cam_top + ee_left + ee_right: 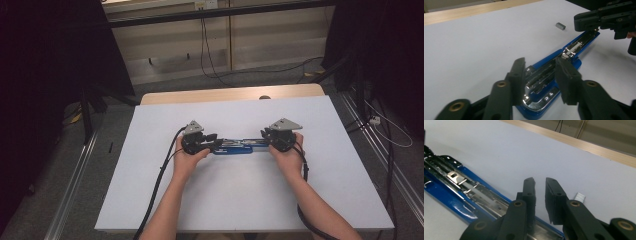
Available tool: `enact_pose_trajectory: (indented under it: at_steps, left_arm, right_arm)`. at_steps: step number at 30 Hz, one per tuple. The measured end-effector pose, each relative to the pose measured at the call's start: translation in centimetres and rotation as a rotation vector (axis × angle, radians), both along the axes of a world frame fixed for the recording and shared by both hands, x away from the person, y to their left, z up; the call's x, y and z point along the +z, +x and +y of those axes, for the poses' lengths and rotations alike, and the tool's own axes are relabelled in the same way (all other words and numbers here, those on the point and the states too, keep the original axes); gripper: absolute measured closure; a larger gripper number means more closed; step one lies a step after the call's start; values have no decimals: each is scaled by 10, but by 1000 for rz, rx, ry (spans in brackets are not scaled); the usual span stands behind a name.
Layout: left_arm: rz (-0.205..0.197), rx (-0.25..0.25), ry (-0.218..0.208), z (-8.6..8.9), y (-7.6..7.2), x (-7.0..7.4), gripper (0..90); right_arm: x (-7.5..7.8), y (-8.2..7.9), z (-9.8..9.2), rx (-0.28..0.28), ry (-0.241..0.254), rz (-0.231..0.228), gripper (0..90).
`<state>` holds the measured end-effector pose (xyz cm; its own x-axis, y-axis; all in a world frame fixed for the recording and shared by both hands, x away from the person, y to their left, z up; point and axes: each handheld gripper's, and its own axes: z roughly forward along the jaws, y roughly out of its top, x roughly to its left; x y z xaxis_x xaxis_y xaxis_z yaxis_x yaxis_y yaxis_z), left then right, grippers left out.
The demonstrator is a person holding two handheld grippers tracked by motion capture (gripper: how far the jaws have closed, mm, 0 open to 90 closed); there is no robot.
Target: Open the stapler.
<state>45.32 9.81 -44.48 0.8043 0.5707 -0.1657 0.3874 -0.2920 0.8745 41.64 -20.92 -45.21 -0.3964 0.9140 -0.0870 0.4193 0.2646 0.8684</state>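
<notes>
A blue stapler (235,146) lies opened out flat on the white table (225,200), with its metal staple channel facing up. My left gripper (216,141) is at its left end. In the left gripper view the jaws (540,67) stand apart on either side of the chrome end of the stapler (574,47) without pressing on it. My right gripper (264,136) hovers at the stapler's right end. Its jaws (540,185) are a narrow gap apart with nothing between them, just beside the stapler (454,187). A small block of staples (560,26) (580,197) lies on the table nearby.
The table's wooden far edge (230,93) runs behind the white sheet. Cables (205,45) hang and trail on the floor beyond. Dark curtains stand at both sides, and metal rails (75,180) run along the floor on the left and right.
</notes>
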Motion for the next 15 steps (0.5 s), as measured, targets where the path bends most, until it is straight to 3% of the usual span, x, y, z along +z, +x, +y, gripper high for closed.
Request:
enact_pose_trajectory:
  at_steps: [2,5,7,8,11,15]
  left_arm:
    - [6,23,-6,3,-1,5,478]
    - [23,34,-23,9,-3,9,277]
    - [17,51,-22,13,-4,11,172]
    - [13,59,-24,14,-5,12,148]
    - [21,79,-40,22,-7,13,128]
    - [26,98,-38,28,-7,15,110]
  right_arm:
    - [4,3,-6,-12,5,0,713]
    - [10,9,-16,-49,20,1,547]
    - [13,15,-22,-52,19,36,444]
    - [13,18,-24,-61,3,56,398]
    - [14,22,-30,-90,-2,56,333]
    - [11,28,-37,-134,42,81,286]
